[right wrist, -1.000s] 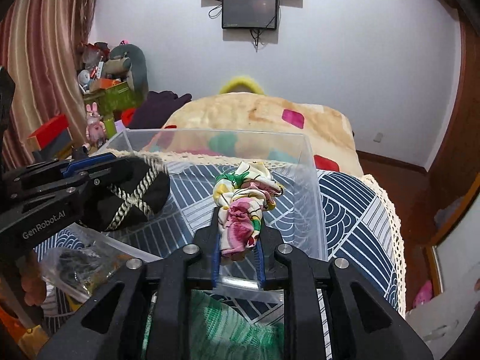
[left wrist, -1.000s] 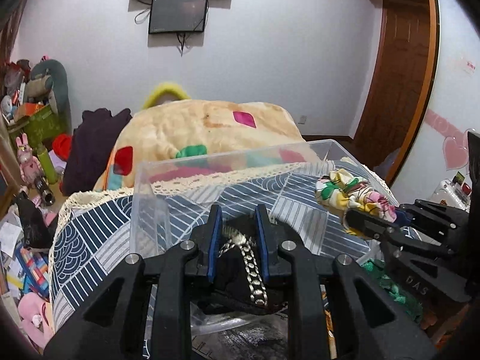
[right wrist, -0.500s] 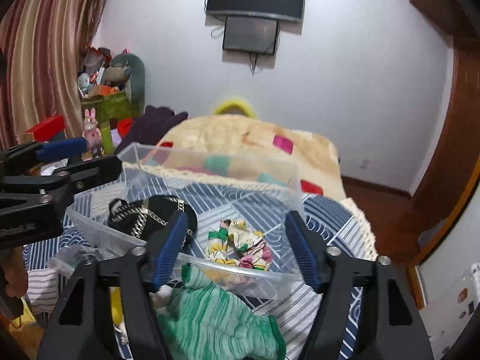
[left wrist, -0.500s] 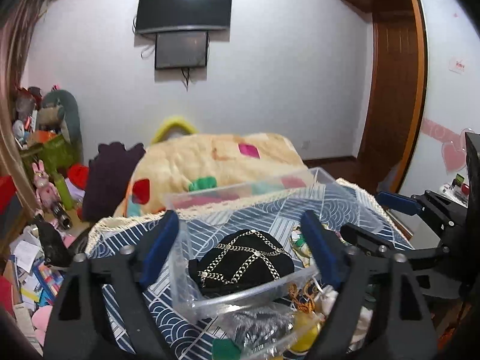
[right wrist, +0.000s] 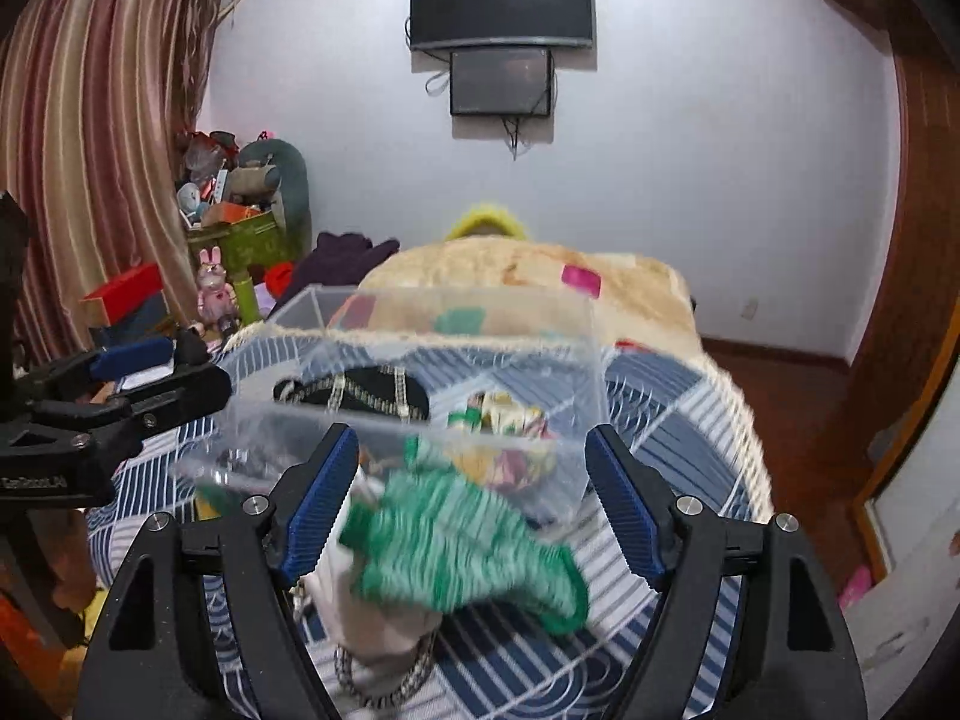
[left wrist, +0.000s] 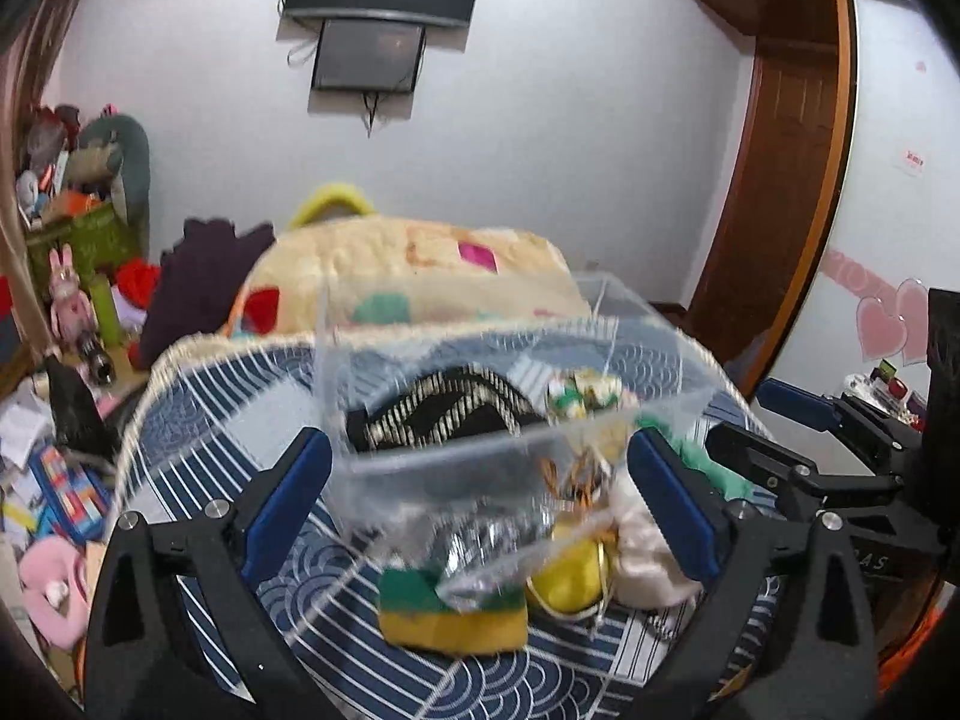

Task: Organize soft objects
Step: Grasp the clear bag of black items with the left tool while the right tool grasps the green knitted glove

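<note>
Both my left gripper [left wrist: 480,504] and right gripper [right wrist: 471,501] hang spread wide, holding nothing. The black chain-trimmed soft pouch [left wrist: 441,414] and floral fabric bundle [right wrist: 504,420] lie inside the clear plastic bin [right wrist: 576,360], sorted. The green knitted cloth [right wrist: 462,540] lies near, outside the bin, likely my next pick.

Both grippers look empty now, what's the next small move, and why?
Probably lower the open right gripper onto the green knit piece and close. It lies on the table outside the clear bin, right between the fingers, while the black chain item and floral cloth are already inside.

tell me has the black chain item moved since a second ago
Yes. The black chain item was clamped in the left gripper above the clear bin; now it lies inside the bin on its left side, and the gripper is open and pulled back.
</note>
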The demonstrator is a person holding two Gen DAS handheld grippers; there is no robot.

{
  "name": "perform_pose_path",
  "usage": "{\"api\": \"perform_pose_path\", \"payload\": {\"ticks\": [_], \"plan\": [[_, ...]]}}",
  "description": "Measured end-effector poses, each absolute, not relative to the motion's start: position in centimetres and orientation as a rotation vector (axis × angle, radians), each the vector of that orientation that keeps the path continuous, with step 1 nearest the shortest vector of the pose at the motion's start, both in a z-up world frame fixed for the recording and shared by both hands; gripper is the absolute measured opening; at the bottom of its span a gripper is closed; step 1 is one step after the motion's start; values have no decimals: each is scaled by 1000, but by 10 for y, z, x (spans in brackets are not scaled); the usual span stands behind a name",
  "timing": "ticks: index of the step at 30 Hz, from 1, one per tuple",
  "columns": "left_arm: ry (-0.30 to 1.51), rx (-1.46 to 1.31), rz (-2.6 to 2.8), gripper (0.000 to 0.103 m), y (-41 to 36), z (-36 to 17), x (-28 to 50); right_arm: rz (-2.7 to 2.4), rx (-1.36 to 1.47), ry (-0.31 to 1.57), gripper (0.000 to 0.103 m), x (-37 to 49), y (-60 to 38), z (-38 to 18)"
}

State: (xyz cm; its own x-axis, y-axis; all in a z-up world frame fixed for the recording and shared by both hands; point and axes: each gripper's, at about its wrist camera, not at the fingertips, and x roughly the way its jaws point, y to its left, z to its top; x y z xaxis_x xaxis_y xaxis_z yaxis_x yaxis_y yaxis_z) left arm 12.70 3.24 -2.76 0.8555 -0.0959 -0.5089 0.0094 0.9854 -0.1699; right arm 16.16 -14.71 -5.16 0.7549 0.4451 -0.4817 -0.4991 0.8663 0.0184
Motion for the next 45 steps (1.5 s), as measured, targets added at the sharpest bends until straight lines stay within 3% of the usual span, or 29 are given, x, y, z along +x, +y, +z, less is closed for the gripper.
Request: {"api": "perform_pose_path", "payload": {"ticks": [17,19,20,21,23,26,29,35,37,45], "plan": [[591,-170,25,100,36,-71,127,494,-18,589,76,162,-174,-86],[584,-183,16,93,38,-72,124,499,-8,603,75,164,-178,-90],[587,-188,-2,84,38,-72,123,505,0,610,74,164,-179,-92],[592,-191,-18,77,37,-72,123,511,12,616,72,164,-181,-95],[596,-196,-39,67,35,-72,123,531,42,646,56,167,-184,-101],[603,-199,-63,50,32,-73,121,554,65,672,42,169,-185,-104],[599,-190,-79,41,28,-72,119,574,73,667,35,165,-186,-102],[557,-166,-79,37,23,-62,106,571,56,617,25,155,-190,-90],[539,-169,-78,37,24,-56,102,573,53,602,14,152,-191,-86],[472,-174,-67,37,30,-34,88,546,8,550,10,148,-185,-75]]}}
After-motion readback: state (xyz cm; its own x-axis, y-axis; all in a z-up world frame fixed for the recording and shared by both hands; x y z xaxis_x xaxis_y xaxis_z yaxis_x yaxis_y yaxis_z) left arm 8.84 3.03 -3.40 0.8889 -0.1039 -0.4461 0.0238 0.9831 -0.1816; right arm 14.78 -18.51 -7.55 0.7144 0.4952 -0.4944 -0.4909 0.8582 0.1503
